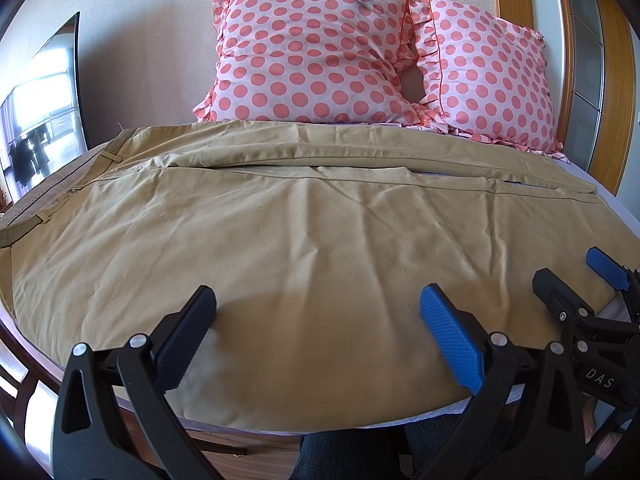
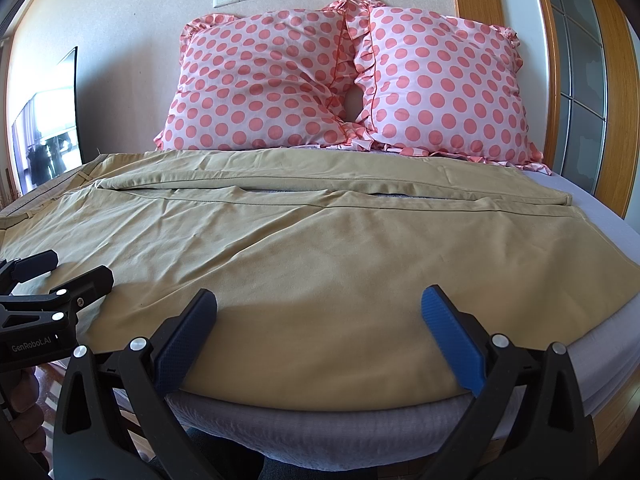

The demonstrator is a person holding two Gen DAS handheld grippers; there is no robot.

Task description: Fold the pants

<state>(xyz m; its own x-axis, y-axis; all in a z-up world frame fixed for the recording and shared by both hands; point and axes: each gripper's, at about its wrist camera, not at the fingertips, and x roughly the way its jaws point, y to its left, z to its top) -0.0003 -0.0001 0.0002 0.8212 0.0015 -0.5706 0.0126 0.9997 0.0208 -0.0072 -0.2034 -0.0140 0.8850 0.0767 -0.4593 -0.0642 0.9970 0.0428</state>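
Both tongs released over the near leg: take the near edge evenly before you fold.

The khaki pants [image 1: 304,216] lie spread flat across the bed [image 2: 592,344], waistband to your left, cuffs to your right, legs side by side below the pillows [image 2: 344,80]. Your left tongs [image 1: 318,320] and right tongs [image 2: 319,320] both stand wide apart, holding nothing. Pinch the near leg's outer seam at two well-spaced spots, lift together, and lay it squarely onto the far leg, keeping the wrinkles from bunching.
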